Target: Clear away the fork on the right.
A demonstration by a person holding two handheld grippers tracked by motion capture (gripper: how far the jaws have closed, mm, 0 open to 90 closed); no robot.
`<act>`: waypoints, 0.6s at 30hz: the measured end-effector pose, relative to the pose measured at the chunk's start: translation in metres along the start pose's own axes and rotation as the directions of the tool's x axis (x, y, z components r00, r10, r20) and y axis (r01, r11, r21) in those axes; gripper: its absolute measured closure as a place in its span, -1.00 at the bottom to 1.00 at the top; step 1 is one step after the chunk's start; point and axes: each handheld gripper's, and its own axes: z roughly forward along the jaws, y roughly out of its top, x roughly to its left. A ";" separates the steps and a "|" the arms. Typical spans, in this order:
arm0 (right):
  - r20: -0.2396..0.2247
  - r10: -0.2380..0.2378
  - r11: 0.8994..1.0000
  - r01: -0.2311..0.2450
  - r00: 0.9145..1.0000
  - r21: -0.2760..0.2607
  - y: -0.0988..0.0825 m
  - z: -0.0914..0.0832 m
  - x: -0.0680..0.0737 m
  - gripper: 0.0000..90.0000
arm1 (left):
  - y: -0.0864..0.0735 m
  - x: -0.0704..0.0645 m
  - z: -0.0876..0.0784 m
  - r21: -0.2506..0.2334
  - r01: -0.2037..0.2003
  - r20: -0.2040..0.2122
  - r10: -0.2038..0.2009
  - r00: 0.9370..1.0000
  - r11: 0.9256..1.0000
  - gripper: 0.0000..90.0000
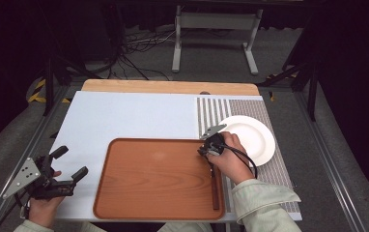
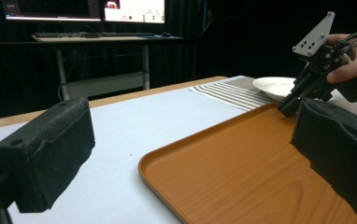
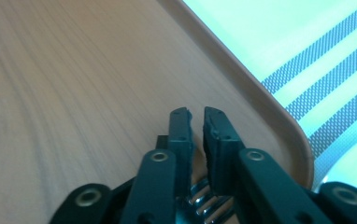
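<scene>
Fork (image 1: 214, 186) lies on the tray (image 1: 139, 183); right gripper (image 3: 196, 116) barely parted, left gripper (image 1: 69, 162) wide, empty.

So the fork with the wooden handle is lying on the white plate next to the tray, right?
Not quite. The fork lies in the wooden tray, along its right edge, not on the white plate, which sits beside the tray on the striped mat. The high view shows this.

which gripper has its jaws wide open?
The left gripper, beside the tray on the table's left: its jaws stand far apart with nothing between them. The right gripper, over the tray, shows only a narrow gap.
</scene>
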 end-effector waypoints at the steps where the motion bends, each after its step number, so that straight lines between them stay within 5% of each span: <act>1: -0.008 0.004 1.000 -0.004 1.000 -0.009 0.000 -0.001 0.000 0.65 | 0.000 0.000 0.000 -0.001 -0.001 0.001 0.001 1.000 1.000 -0.99; 9: -0.062 -0.032 0.989 0.023 0.998 -0.145 0.005 -0.003 0.006 -0.34 | 0.000 0.000 0.000 -0.003 0.001 0.000 -0.001 1.000 1.000 -0.99; 18: -0.054 -0.030 0.972 0.016 0.998 -0.234 0.009 -0.018 0.008 -0.58 | 0.000 0.000 0.000 -0.002 0.002 -0.001 -0.002 1.000 1.000 -0.99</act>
